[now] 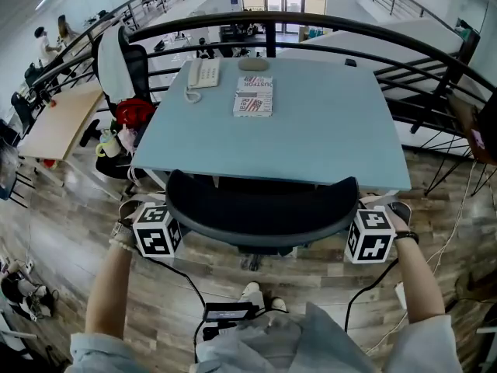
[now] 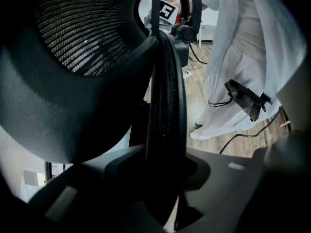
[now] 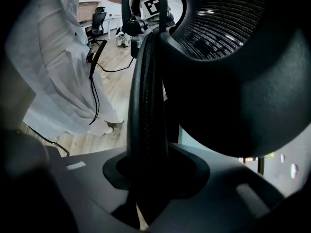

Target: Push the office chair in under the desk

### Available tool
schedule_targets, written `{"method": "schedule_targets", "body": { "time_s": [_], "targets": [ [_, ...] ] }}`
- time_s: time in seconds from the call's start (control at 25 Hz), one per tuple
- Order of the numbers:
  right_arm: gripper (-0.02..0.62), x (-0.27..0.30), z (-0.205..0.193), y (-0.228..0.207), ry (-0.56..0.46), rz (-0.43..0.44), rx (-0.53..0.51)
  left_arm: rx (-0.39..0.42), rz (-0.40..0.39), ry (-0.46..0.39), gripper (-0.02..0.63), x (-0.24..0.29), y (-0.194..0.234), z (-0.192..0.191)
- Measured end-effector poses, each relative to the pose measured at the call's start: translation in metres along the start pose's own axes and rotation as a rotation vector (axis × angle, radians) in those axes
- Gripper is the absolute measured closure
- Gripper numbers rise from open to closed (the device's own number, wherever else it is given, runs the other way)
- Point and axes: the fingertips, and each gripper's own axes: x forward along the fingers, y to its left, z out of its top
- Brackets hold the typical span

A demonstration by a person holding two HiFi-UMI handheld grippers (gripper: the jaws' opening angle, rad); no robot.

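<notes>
Left claw [image 2: 163, 178] and right claw [image 3: 146, 178] clamp the back rim of the black mesh office chair [image 1: 262, 208], apparently mid-push; next, likely an even shove farther under the pale-blue bench [image 1: 334, 138].

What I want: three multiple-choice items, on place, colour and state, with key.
1. The white desk telephone sits: A far left on the light-blue rectangular desk; B on the floor; C on a shelf.
2. The curved mesh office-chair backrest is: A black; B red; C white.
3. The left tongs and right tongs are: A open, empty; B shut on the backrest's rim; C holding the telephone.
Key: A, head view shows it; A, mesh looks black; B, rim clamped in both gripper views.
</notes>
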Motion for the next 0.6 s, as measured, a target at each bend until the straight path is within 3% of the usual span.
{"method": "schedule_targets", "body": {
  "time_s": [0.6],
  "targets": [
    [0.463,0.015,-0.012,-0.042,0.062,-0.02,0.092,0.086,-0.008,-0.036,0.479,0.026,0.068,-0.004]
  ]
}}
